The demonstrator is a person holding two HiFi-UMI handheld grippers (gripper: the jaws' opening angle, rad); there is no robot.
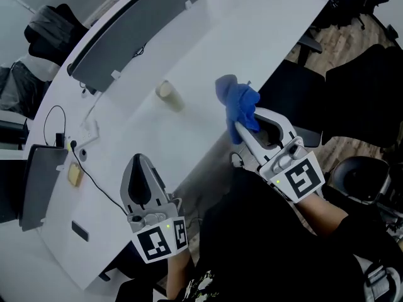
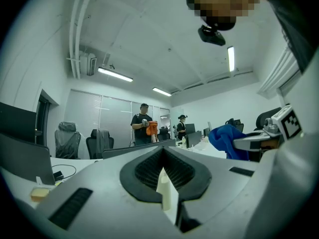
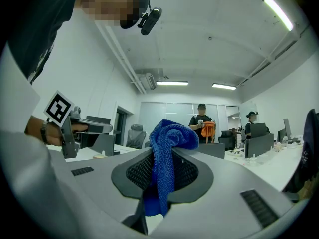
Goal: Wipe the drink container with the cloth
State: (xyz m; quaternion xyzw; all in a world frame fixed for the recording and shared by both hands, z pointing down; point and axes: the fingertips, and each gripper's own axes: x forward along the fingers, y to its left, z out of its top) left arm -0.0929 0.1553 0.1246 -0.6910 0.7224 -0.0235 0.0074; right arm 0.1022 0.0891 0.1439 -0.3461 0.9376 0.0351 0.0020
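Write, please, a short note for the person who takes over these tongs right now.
Left tongs: shut, empty.
Right tongs: shut on the blue cloth.
Drink container: on the white table, ahead of both tongs, untouched.
Done: the cloth is in the grip.
Left: probably steady the container with the left tongs, then wipe it with the cloth.
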